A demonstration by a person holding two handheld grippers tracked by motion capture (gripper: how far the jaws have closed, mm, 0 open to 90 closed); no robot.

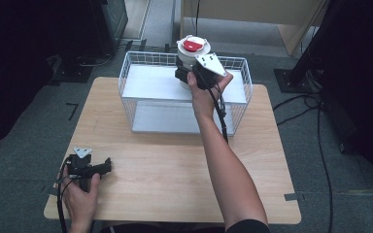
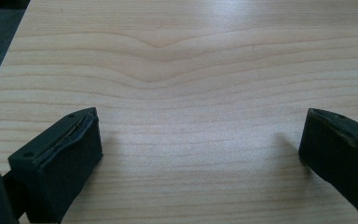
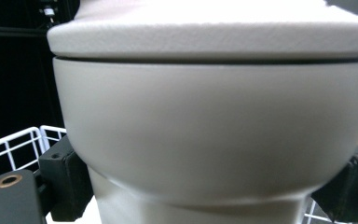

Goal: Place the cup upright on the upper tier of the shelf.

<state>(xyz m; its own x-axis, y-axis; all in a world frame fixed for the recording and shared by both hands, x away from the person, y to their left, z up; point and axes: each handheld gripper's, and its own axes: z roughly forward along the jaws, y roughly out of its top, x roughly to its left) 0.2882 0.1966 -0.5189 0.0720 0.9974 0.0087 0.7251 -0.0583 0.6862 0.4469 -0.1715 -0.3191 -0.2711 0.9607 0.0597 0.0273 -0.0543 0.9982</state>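
The right gripper (image 1: 190,77) has its jaws closed on the narrow lower body of a white jar (image 3: 214,130), one jaw at each side, just under the place where the body becomes wider. The jar stands upright between these jaws, above the wire basket (image 1: 131,73), and I cannot tell if it touches the basket floor. It has a white lid (image 1: 193,46) with a red part. The wall looks smooth and stiff, probably hard plastic, so it may slip; the wide shoulder over the jaws should stop it from sliding down. The weight I cannot judge. The left gripper (image 1: 108,165) rests on the table (image 2: 191,70), its jaws wide apart and holding nothing.
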